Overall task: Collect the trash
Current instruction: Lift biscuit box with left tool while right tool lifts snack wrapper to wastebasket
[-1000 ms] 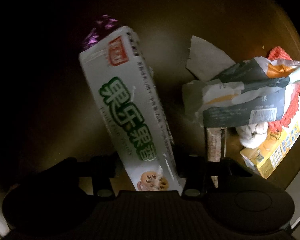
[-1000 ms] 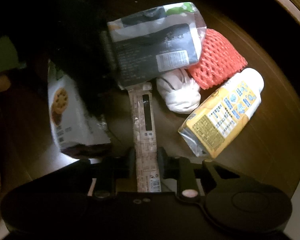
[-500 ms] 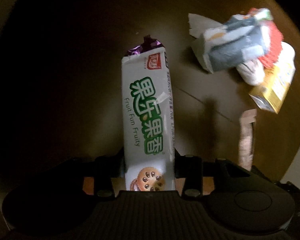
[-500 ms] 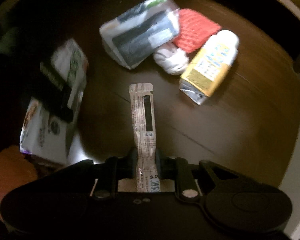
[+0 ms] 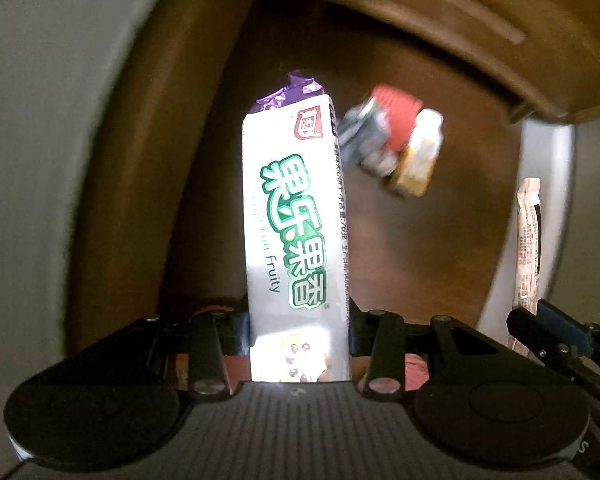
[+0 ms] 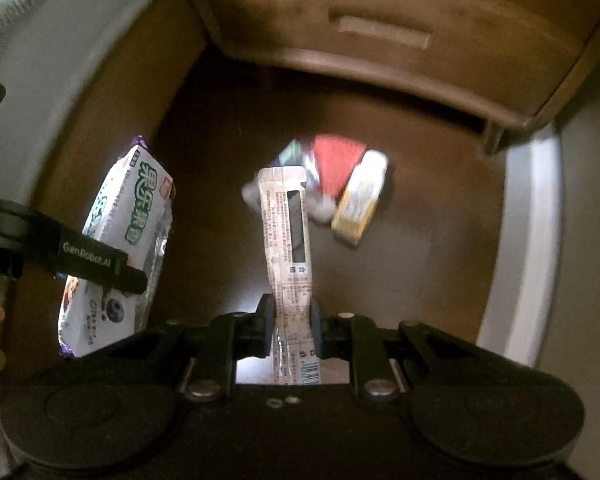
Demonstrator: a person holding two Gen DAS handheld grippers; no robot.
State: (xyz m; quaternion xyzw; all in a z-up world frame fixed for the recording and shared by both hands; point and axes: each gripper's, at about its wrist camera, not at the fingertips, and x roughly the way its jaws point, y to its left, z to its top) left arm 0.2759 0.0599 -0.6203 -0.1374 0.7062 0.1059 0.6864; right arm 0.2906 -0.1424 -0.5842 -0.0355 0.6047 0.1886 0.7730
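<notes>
Left gripper (image 5: 300, 320) jaws clamp the white biscuit wrapper (image 5: 296, 216); right gripper (image 6: 290, 320) jaws pinch the thin sachet (image 6: 288, 236) nearly shut. Both dangle above the desk (image 6: 420, 272). Risk: the sachet's slick film slips out mid-carry. Remaining trash pile (image 6: 340, 184) sits below.

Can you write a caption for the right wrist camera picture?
Right gripper holds a thin sachet above leftover trash on the wooden floor.
</notes>
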